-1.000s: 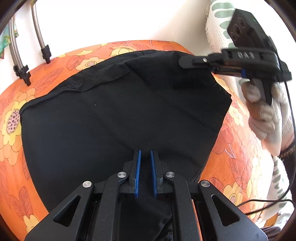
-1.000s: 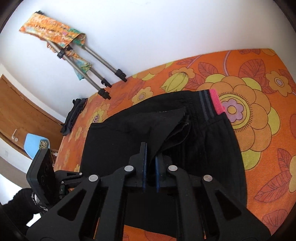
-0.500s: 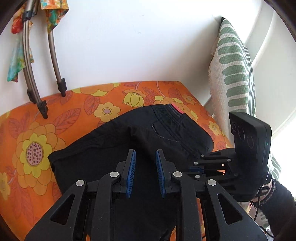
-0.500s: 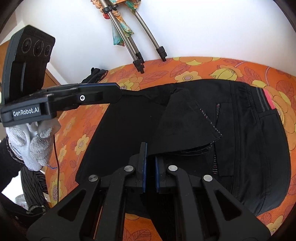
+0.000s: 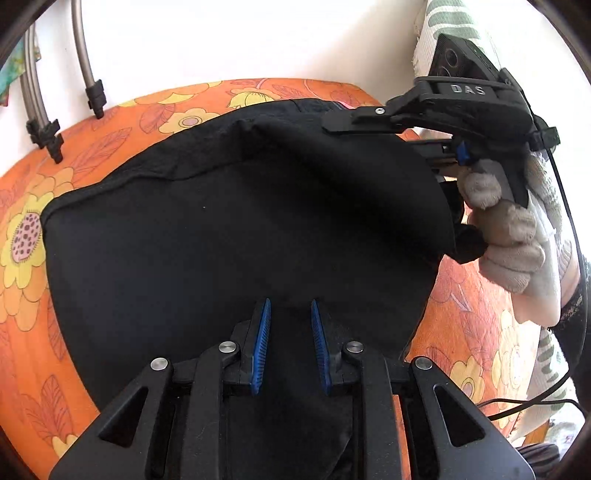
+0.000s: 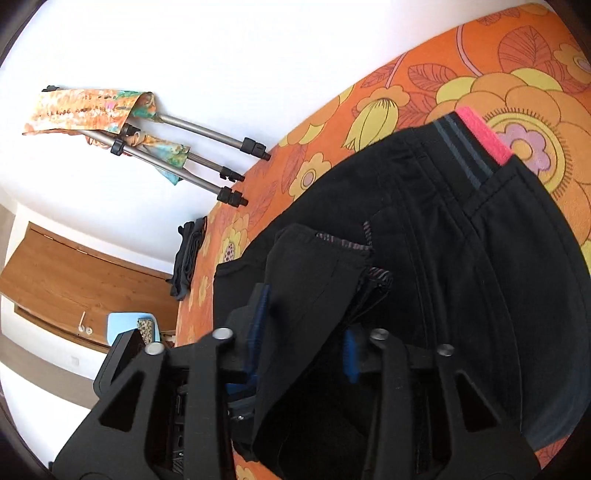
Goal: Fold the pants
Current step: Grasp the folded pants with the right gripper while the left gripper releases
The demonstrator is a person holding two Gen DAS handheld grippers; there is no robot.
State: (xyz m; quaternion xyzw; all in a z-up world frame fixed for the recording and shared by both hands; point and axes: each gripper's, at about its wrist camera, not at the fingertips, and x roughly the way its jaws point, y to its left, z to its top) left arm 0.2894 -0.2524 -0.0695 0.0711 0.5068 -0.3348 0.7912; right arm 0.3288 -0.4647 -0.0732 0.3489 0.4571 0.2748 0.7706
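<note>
Black pants point(image 5: 221, 240) lie folded over on an orange flowered cover point(image 5: 110, 140). My left gripper point(image 5: 288, 332) hovers low over their near part, blue pads apart with nothing pinched, only cloth beneath. A gloved hand point(image 5: 509, 240) holds my right gripper point(image 5: 328, 125) at the fold's far right edge. In the right wrist view the right gripper point(image 6: 306, 314) has its jaws opening, and a loose flap of the pants point(image 6: 480, 277) hangs between them, resting on the left pad. The waistband's pink strip point(image 6: 484, 136) shows at the far end.
Metal tripod legs point(image 5: 88, 74) stand against the white wall behind the cover. A green-striped cushion point(image 5: 443, 22) leans at the right. A dark bundle point(image 6: 188, 258) lies at the cover's far edge, beyond it a wooden door point(image 6: 74, 266). A cable point(image 5: 517, 402) trails at lower right.
Both grippers' jaws have parted from shut. The left gripper pulled back and up, then returned low over the pants. The right gripper rolled and sank, and its flap has slackened.
</note>
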